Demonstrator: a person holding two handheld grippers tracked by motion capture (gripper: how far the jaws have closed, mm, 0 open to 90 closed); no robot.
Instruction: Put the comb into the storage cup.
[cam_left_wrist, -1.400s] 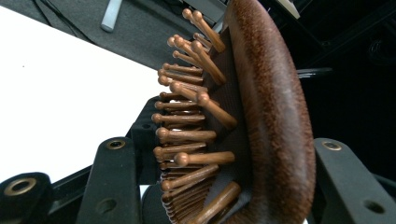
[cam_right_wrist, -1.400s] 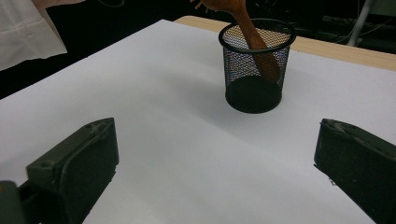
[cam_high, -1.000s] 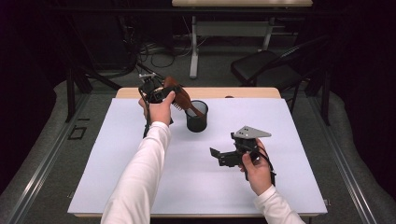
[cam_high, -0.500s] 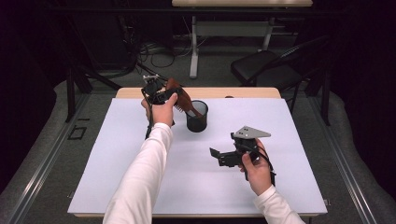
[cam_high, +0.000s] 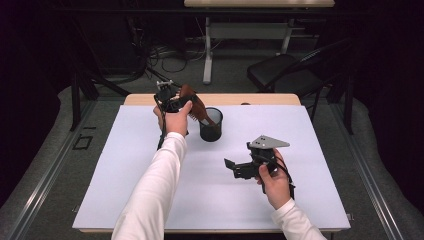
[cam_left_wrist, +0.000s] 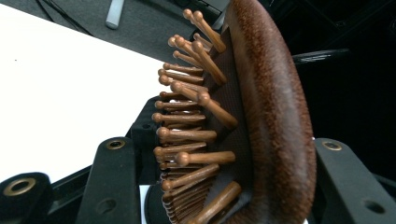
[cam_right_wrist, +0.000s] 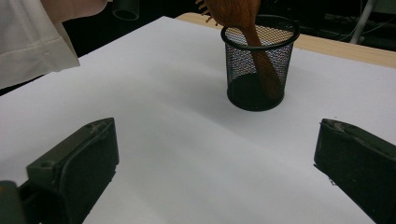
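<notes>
A brown wooden hairbrush leans tilted with its handle down inside a black mesh cup at the back middle of the white table. My left gripper is shut on the brush's head; in the left gripper view the brush with its knobbed wooden bristles sits between the two black jaws. My right gripper rests low over the table at the front right, open with nothing between its jaws. In the right gripper view the cup stands ahead with the brush handle reaching its bottom.
The white tabletop has a wooden strip along its far edge. Beyond the table stand a black chair, a desk leg and floor cables.
</notes>
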